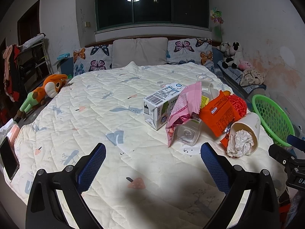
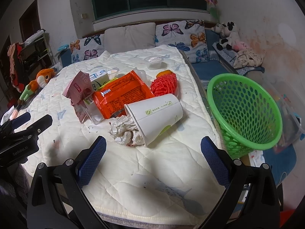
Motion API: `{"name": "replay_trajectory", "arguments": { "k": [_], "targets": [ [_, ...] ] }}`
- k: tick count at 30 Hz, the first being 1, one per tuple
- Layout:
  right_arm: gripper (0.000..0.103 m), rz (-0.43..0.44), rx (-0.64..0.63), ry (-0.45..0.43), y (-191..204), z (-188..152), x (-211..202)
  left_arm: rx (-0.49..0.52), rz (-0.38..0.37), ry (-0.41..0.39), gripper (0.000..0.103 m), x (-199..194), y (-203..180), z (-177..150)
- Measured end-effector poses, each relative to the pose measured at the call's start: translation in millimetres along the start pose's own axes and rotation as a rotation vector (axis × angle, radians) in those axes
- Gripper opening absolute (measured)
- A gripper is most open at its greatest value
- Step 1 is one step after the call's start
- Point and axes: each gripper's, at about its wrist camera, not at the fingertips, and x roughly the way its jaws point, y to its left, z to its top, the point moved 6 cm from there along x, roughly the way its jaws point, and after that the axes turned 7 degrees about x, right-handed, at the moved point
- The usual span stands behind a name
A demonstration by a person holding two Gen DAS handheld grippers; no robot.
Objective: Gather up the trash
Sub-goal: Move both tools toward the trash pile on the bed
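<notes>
A heap of trash lies on the quilted bed: a tipped white paper cup (image 2: 158, 116) with crumpled tissue (image 2: 125, 131) at its mouth, an orange wrapper (image 2: 122, 93), a pink wrapper (image 2: 78, 89), a red foam net (image 2: 164, 85), a clear plastic bottle (image 1: 187, 133) and a white carton (image 1: 160, 105). A green mesh basket (image 2: 246, 112) stands tilted at the bed's right side. My right gripper (image 2: 153, 148) is open and empty, just short of the cup. My left gripper (image 1: 153, 156) is open and empty, left of the heap.
A clear lidded cup (image 2: 154, 62) lies farther back on the bed. An orange plush toy (image 1: 47, 89) lies at the bed's left edge, a phone (image 1: 8, 157) at the near left corner. Pillows (image 1: 139, 51) line the headboard. Plush toys (image 2: 228, 34) sit on a bench at right.
</notes>
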Motion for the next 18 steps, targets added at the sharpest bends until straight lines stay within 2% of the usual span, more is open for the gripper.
{"name": "replay_trajectory", "arguments": {
  "k": [8, 18],
  "targets": [
    [0.098, -0.004, 0.014, 0.015, -6.4, 4.9, 6.7, 0.007, -0.013, 0.007, 0.097, 20.6, -1.5, 1.0],
    [0.098, -0.008, 0.022, 0.038, -9.6, 7.9, 15.7, 0.036, -0.088, -0.003, 0.096, 31.9, -17.6, 31.0]
  ]
}}
